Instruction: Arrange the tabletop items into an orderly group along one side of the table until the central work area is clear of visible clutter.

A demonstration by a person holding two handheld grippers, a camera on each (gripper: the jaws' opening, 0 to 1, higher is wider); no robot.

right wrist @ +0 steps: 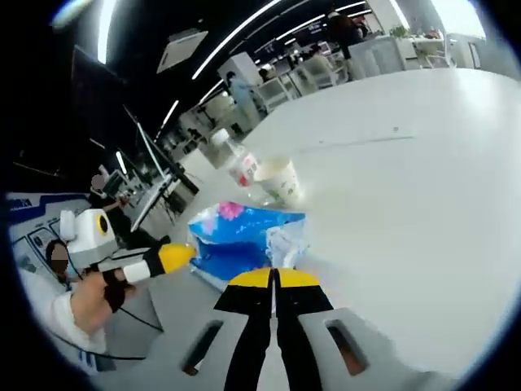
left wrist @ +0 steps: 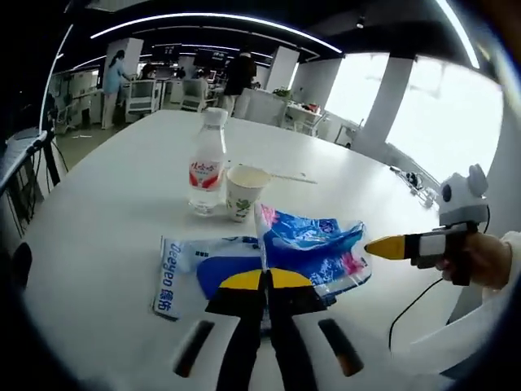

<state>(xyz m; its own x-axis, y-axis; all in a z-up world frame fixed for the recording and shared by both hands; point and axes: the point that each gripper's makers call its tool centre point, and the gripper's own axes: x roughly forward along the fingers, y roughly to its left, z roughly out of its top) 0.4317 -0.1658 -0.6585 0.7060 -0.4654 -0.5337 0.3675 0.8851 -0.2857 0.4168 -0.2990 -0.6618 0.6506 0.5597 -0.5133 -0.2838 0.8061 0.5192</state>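
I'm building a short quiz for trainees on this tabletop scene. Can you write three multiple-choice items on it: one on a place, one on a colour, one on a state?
1. Where does the paper cup stand?
A. beside the water bottle
B. on the blue snack bag
C. on the floor

2. What colour is the bottle's label?
A. green
B. red
C. black

3. How do the left gripper's jaws stand?
A. wide open
B. missing
C. closed together

Answers: 1 A, the cup sits right next to the bottle on the white table. 2 B, a red band wraps the bottle. 3 C, the yellow tips meet over the bag.
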